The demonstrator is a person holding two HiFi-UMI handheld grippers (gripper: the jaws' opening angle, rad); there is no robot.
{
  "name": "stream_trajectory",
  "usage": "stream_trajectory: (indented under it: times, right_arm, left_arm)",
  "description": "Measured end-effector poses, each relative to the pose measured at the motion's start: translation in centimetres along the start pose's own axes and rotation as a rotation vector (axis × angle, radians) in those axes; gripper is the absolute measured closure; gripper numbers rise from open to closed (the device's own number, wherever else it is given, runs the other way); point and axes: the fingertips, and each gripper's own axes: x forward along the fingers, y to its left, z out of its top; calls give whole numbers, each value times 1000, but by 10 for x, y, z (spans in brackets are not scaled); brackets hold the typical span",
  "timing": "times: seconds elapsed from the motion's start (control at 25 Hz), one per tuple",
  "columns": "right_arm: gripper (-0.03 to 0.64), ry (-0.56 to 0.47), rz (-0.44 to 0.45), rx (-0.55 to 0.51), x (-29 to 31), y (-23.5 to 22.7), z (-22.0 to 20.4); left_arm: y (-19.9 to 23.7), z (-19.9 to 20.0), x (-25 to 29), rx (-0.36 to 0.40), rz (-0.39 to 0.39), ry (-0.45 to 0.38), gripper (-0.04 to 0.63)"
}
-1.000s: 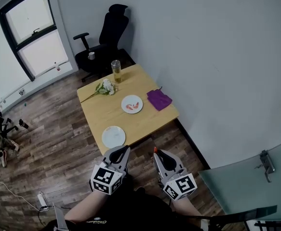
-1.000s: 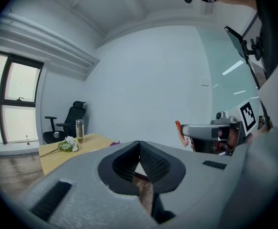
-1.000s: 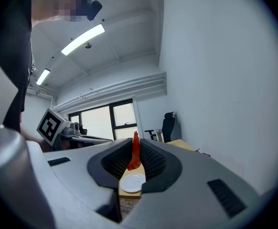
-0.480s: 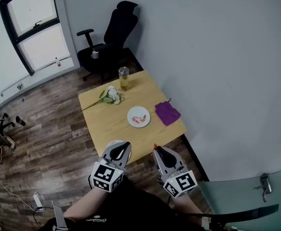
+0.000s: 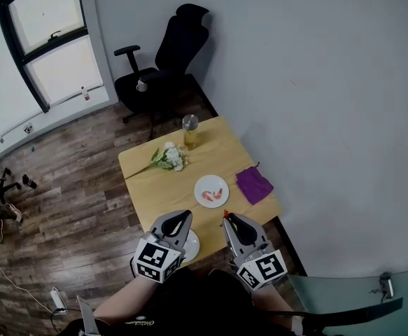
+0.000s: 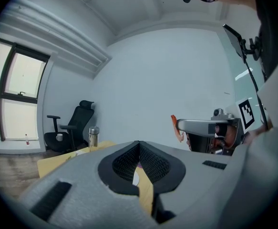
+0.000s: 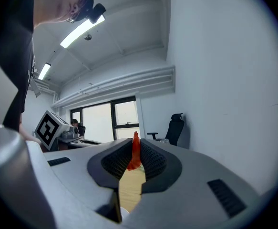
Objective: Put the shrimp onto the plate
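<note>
A white plate (image 5: 211, 191) with two orange shrimp (image 5: 213, 194) on it sits mid-table. A second white plate (image 5: 192, 243) lies at the table's near edge, mostly hidden under my left gripper (image 5: 178, 222). That gripper is shut with nothing in it; in the left gripper view its jaws (image 6: 139, 145) meet at the tips. My right gripper (image 5: 229, 220) hangs over the near edge, shut on an orange shrimp (image 7: 135, 152) that sticks up between the pads. Its red tip (image 5: 225, 214) shows in the head view, and the shrimp (image 6: 175, 127) also shows in the left gripper view.
On the wooden table (image 5: 162, 187) lie a purple cloth (image 5: 254, 185) at the right, a bunch of white flowers (image 5: 167, 158) and a lidded glass bottle (image 5: 190, 131) at the far side. A black office chair (image 5: 165, 65) stands beyond it. A wall runs along the table's right.
The view has come closer to the table. Both grippers now hang over its near edge, the left one covering the near plate. The right gripper keeps its shrimp.
</note>
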Motion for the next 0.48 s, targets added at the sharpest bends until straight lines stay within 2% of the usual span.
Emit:
stream_trajectory:
  times: [0.48]
  right_arm:
    - [569, -14, 110, -3, 27, -26, 4]
  left_arm:
    - [10, 13, 27, 7, 98, -13, 592]
